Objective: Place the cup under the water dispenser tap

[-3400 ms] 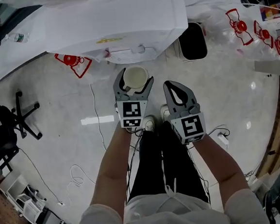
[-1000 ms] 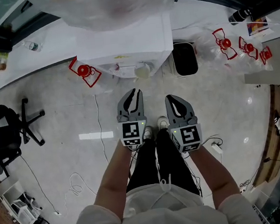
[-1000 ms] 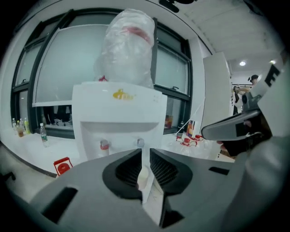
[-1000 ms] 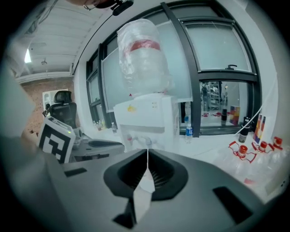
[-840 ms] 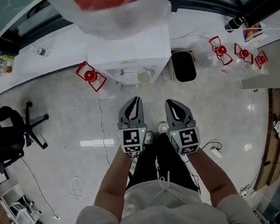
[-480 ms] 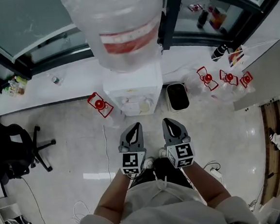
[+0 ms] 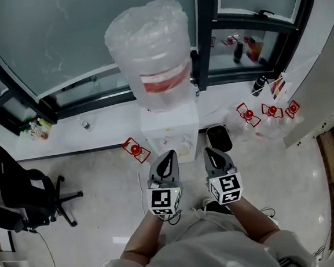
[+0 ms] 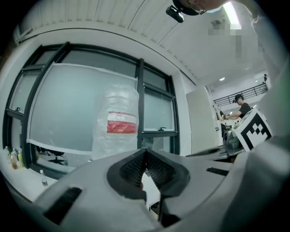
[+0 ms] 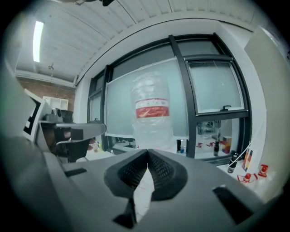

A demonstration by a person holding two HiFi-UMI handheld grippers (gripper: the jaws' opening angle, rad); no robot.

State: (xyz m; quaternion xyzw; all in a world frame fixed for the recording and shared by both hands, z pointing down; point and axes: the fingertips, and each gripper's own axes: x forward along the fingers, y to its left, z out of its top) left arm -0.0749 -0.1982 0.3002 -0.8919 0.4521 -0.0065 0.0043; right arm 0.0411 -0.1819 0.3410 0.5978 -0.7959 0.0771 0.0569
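The water dispenser [image 7: 169, 130] stands by the window, white, with a big clear bottle [image 7: 151, 50] with a red label on top. The pale cup [image 7: 183, 149] sits in its front recess below the taps, small and partly hidden between my grippers. My left gripper [image 7: 169, 155] is held up in front of the dispenser, apart from the cup, shut with nothing in it. My right gripper [image 7: 207, 152] is beside it, also shut and empty. In the left gripper view the left gripper [image 8: 145, 152] points level at the bottle [image 8: 118, 127]. The right gripper [image 9: 147, 153] points at the bottle [image 9: 152, 113].
A black bin [image 7: 218, 138] stands right of the dispenser. Clear jugs with red caps lie on the floor at its left [image 7: 135, 150] and far right [image 7: 270, 113]. A black office chair [image 7: 27, 197] is at the left. Small bottles stand on the window ledge [image 7: 247, 50].
The left gripper, which held the cup at first, has left it under the taps and its jaws have closed. Both grippers have risen and drawn back; the head view now looks from higher up.
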